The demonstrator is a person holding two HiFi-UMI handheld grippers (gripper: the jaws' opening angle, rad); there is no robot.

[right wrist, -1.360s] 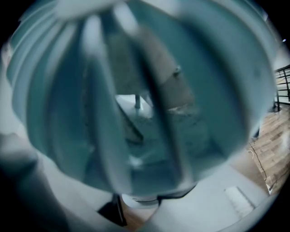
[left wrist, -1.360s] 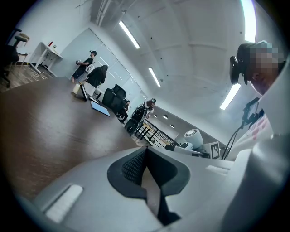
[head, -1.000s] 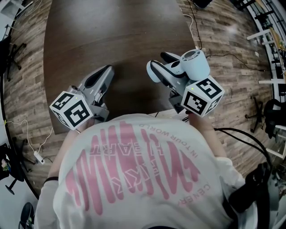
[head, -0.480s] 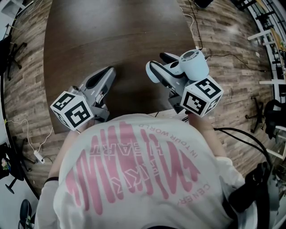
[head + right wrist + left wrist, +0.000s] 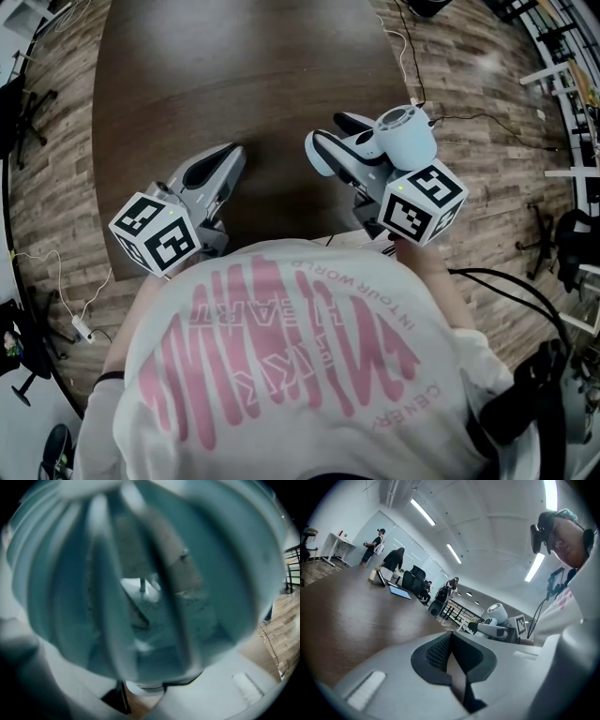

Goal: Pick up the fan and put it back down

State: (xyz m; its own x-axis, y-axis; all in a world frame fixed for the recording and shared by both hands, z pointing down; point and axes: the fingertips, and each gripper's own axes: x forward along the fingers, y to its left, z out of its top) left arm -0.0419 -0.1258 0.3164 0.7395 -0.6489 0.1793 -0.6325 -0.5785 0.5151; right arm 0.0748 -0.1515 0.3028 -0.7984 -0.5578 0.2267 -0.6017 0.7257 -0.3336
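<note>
The pale blue fan (image 5: 405, 134) sits between the jaws of my right gripper (image 5: 330, 133), near the right edge of the dark table (image 5: 234, 56). That gripper is shut on the fan. In the right gripper view the fan's grille (image 5: 140, 597) fills nearly the whole picture, very close and blurred. From the left gripper view the fan (image 5: 496, 612) shows small at the right, upright in the other gripper. My left gripper (image 5: 232, 153) hovers over the table to the left, its jaws shut together with nothing between them (image 5: 449, 638).
Wood plank floor surrounds the table, with cables (image 5: 469, 117) trailing at the right and chair bases (image 5: 553, 234) beyond. At the table's far end lies a tablet (image 5: 400, 592), and several people stand or sit behind it.
My left gripper has rolled slightly, turning its marker cube. The right gripper and the fan have kept still.
</note>
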